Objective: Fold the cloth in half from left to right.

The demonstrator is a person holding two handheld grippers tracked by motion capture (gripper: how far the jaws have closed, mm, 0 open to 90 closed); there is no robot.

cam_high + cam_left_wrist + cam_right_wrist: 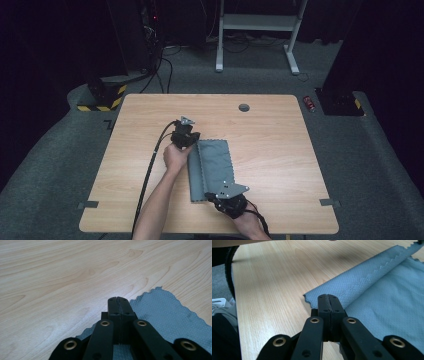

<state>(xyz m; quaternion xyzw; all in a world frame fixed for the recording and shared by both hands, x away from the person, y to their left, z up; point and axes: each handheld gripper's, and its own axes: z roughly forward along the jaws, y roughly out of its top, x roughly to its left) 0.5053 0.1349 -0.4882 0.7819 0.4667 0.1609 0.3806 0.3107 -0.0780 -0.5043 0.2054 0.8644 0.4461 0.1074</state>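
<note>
Two black hand-held grippers work a grey-blue woven cloth lying at the centre of the pale wooden desk. Left gripper at its upper-left corner, right gripper at its lower edge; both sets of fingers fully closed; whether they pinch cloth cannot be told.

A lab or test room is showing here: a bare wooden table is standing on grey carpet, cables are running across the floor toward dark equipment racks, yellow-black hazard tape is marking a base, and a white frame stand is sitting behind.
</note>
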